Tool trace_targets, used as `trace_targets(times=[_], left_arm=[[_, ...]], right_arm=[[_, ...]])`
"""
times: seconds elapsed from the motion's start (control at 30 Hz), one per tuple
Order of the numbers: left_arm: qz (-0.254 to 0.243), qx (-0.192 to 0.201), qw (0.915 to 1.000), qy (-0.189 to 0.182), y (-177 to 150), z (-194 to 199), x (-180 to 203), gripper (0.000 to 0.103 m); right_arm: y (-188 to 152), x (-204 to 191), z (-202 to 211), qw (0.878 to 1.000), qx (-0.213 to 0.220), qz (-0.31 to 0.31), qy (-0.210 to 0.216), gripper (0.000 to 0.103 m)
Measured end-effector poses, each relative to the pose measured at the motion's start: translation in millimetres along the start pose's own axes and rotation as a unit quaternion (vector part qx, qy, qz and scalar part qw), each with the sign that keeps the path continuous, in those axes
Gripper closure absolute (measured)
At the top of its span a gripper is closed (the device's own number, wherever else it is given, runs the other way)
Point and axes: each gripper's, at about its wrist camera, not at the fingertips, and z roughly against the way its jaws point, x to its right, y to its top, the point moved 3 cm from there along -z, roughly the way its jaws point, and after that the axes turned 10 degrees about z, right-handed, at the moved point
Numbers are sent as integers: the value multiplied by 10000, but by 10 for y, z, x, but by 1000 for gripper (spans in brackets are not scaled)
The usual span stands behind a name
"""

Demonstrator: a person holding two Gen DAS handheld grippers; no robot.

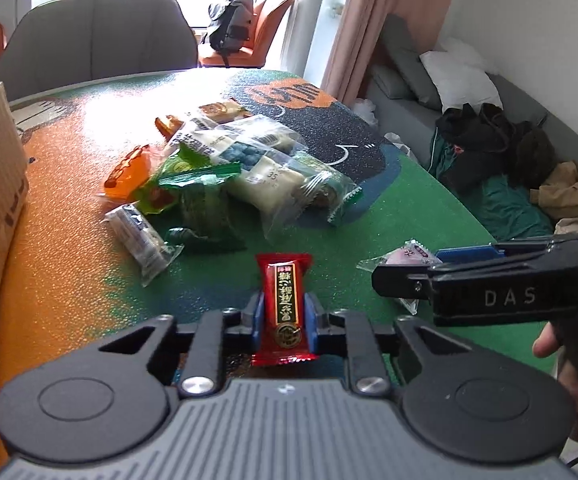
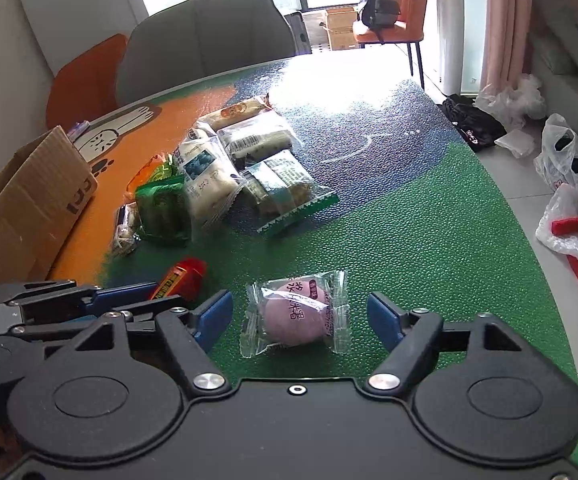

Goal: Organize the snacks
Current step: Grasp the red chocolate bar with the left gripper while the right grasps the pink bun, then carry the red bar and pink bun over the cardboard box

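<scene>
My left gripper [image 1: 283, 318] is shut on a red candy packet [image 1: 285, 280], whose blue pads press on both of its sides; the packet stands just above the green table mat [image 1: 369, 216]. In the right wrist view the same red packet [image 2: 181, 276] shows at the left gripper's tips [image 2: 137, 294]. A clear-wrapped purple round snack [image 2: 295, 314] lies on the mat between the spread fingers of my right gripper [image 2: 301, 314], which is open and not touching it. A pile of wrapped snacks [image 2: 229, 172] lies farther back, mid-table.
An open cardboard box [image 2: 29, 200] stands at the table's left. A grey chair [image 2: 205, 36] and an orange chair [image 2: 85, 80] stand behind the table. The table edge [image 2: 537, 240] curves along the right, with plastic bags [image 2: 565, 160] on the floor beyond.
</scene>
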Motion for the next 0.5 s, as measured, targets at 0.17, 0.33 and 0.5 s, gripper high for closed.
trace_targets(times=[0.17, 0.33, 0.5], left_arm=[[135, 71, 9998, 111, 15, 58, -76, 85], [192, 159, 9996, 140, 26, 157, -105, 85], [245, 285, 9992, 113, 55, 285, -127, 85]], right_arm=[[-18, -55, -47, 9996, -50, 237, -131, 32], [-3, -83, -33, 9992, 4, 364, -187, 57], [39, -123, 16, 9992, 74, 367, -152, 65]])
